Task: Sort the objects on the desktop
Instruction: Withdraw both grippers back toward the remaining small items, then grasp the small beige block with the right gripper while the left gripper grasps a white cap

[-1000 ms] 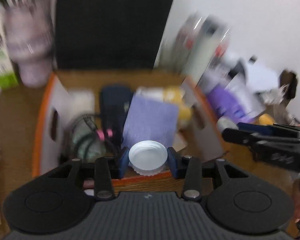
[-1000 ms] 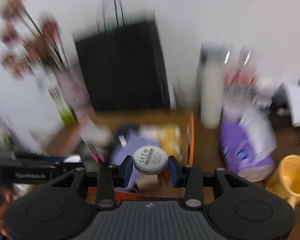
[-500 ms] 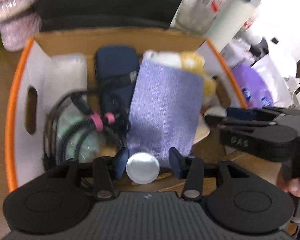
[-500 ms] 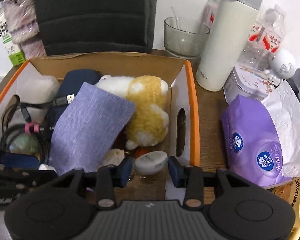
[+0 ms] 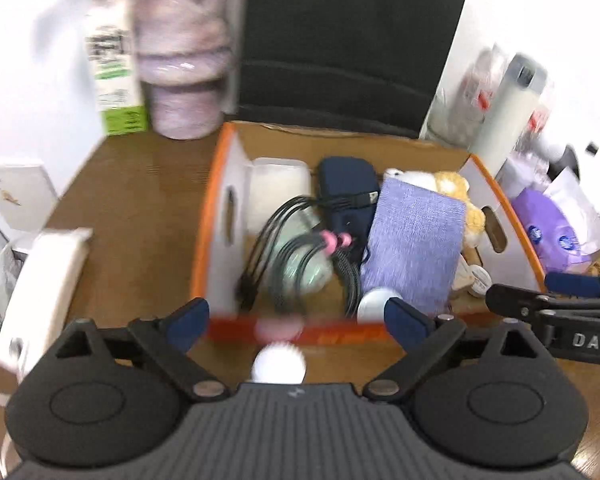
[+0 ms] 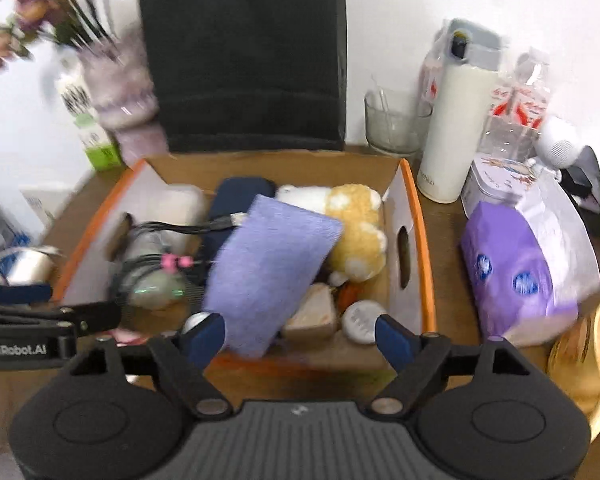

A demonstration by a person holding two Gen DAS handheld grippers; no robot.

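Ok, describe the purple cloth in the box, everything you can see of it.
The purple cloth is a flat rectangular piece of lilac fabric with a fine woven texture, possibly a pouch. It lies tilted in the cardboard box, its upper end propped against the navy case and the yellow-and-white plush toy, its lower end near the front wall. A black cable's plug rests at its upper left corner. No gripper touches it.

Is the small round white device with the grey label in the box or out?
In. The round white device lies on the floor of the cardboard box, near its right wall, beside the plush toy.
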